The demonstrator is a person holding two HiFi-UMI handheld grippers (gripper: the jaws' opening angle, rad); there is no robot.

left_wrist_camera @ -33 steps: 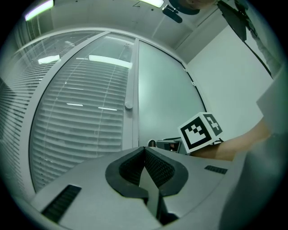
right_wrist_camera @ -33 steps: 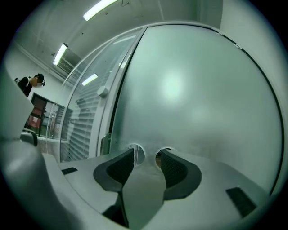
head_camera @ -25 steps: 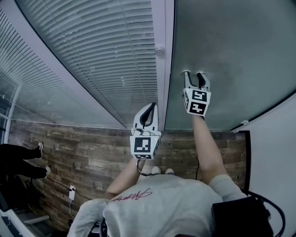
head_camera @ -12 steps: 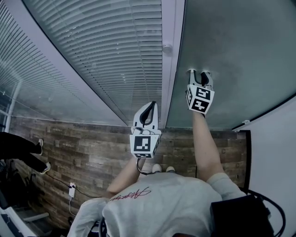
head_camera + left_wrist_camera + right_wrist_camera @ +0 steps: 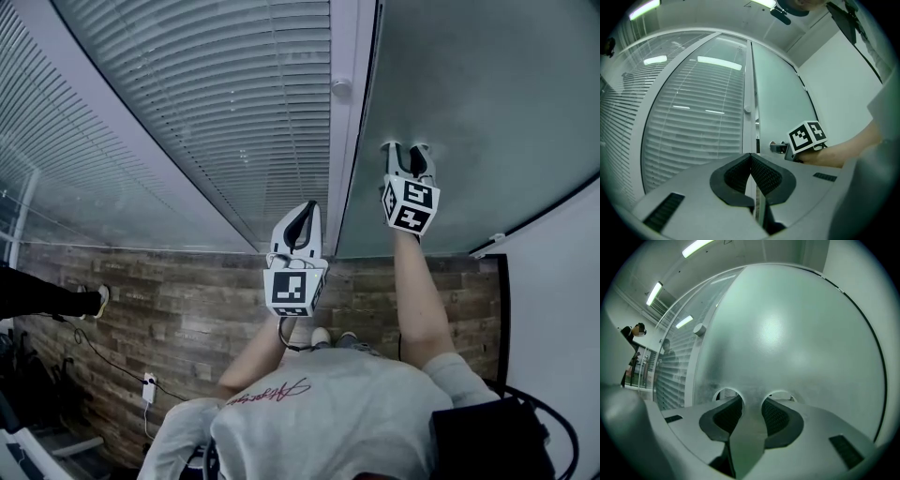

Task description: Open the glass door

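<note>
reaching step: my right gripper (image 5: pixel 407 150) has just been closing, jaws still part-spread, tips at the frosted glass door (image 5: pixel 487 103), nothing seen pinched. my left gripper (image 5: pixel 305 212) is pressed shut, empty. the door handle (image 5: pixel 776 147) lies just beside my right tips; next, i judge, clamp it.

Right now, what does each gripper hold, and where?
Nothing. Left gripper shut, empty; right gripper, jaws just closed partway yet apart, has its tips at the glass door.
</note>
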